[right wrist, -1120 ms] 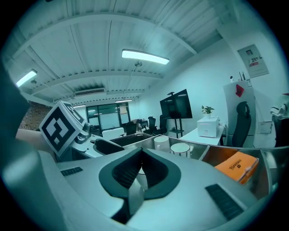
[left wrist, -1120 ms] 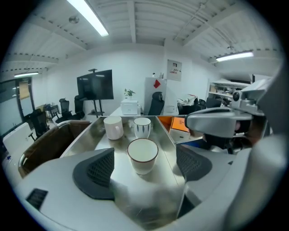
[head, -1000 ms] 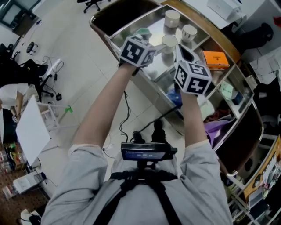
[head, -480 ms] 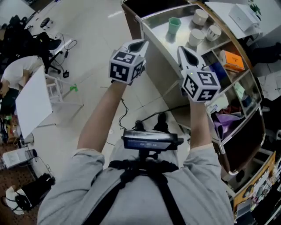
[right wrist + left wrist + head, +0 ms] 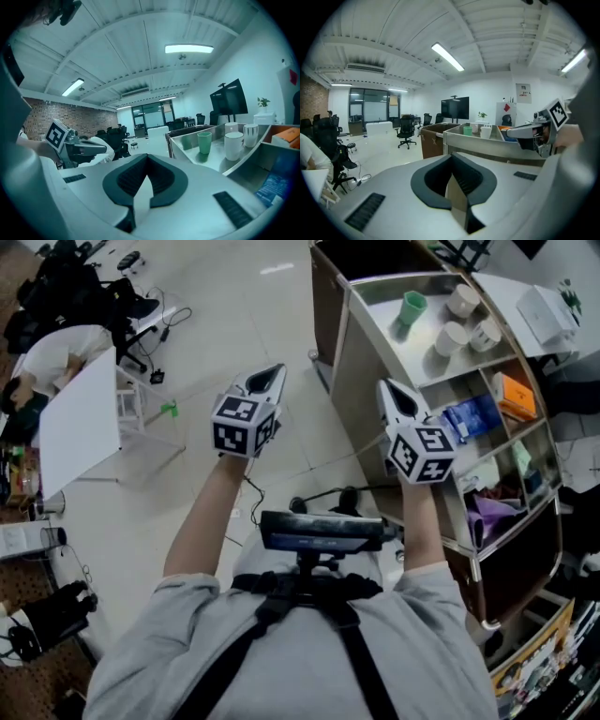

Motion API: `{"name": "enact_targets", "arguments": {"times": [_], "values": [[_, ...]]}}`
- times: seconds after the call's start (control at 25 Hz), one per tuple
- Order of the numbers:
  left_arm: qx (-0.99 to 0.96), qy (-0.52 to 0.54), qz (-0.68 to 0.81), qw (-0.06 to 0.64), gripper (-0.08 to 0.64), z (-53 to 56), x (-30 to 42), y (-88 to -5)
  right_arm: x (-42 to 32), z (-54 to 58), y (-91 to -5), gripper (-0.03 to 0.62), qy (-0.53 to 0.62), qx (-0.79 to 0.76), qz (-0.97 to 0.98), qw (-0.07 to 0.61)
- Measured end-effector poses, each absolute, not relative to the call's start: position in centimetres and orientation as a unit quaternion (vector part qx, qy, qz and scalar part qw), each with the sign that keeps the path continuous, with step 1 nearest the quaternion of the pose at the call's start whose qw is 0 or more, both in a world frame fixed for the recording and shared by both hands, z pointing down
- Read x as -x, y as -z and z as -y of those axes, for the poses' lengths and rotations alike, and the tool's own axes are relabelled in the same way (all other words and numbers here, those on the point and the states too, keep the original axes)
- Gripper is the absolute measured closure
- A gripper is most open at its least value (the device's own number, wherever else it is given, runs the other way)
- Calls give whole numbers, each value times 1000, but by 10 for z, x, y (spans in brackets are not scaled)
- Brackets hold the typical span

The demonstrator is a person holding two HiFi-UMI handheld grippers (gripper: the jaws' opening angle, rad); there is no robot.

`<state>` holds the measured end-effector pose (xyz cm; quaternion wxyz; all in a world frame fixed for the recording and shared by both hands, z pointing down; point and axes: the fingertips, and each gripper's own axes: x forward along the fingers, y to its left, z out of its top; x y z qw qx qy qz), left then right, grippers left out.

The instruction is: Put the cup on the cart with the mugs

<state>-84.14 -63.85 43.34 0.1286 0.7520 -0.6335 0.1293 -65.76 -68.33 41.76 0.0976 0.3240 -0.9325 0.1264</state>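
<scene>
The green cup [image 5: 411, 307] stands upright on the metal cart's top shelf [image 5: 375, 289], left of three white mugs [image 5: 462, 302]. Nothing touches it. Both grippers hang in the air off the cart, over the floor. My left gripper [image 5: 265, 381] is shut and empty, well left of the cart. My right gripper [image 5: 396, 395] is also shut and empty, just short of the cart's near side. The left gripper view shows the cup [image 5: 467, 130] far beyond the closed jaws. In the right gripper view the cup [image 5: 204, 142] and the mugs [image 5: 233, 145] sit ahead to the right.
The cart's lower shelves hold an orange box [image 5: 514, 395], blue packets [image 5: 473, 416] and a purple item [image 5: 492, 517]. A person [image 5: 56, 352] sits at the far left beside a white board [image 5: 80, 423]. Cables [image 5: 319, 498] trail across the floor near the cart.
Both grippers have drawn back from the cart's top shelf toward the open floor. The green cup, earlier at the left gripper's jaws, now stands alone on the shelf.
</scene>
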Motion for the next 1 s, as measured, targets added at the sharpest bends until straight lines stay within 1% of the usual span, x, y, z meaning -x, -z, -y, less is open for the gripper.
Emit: {"name": "enact_targets", "arguments": {"times": [0.32, 0.8, 1.0], "values": [[-715, -107, 667, 179, 558, 587, 877, -474, 661, 662, -463, 591, -142, -310, 930, 140], [-708, -95, 672, 197, 558, 570, 892, -483, 677, 656, -466, 591, -137, -296, 933, 152], [-705, -95, 675, 194, 559, 573, 899, -485, 680, 663, -465, 591, -134, -295, 934, 149]]}}
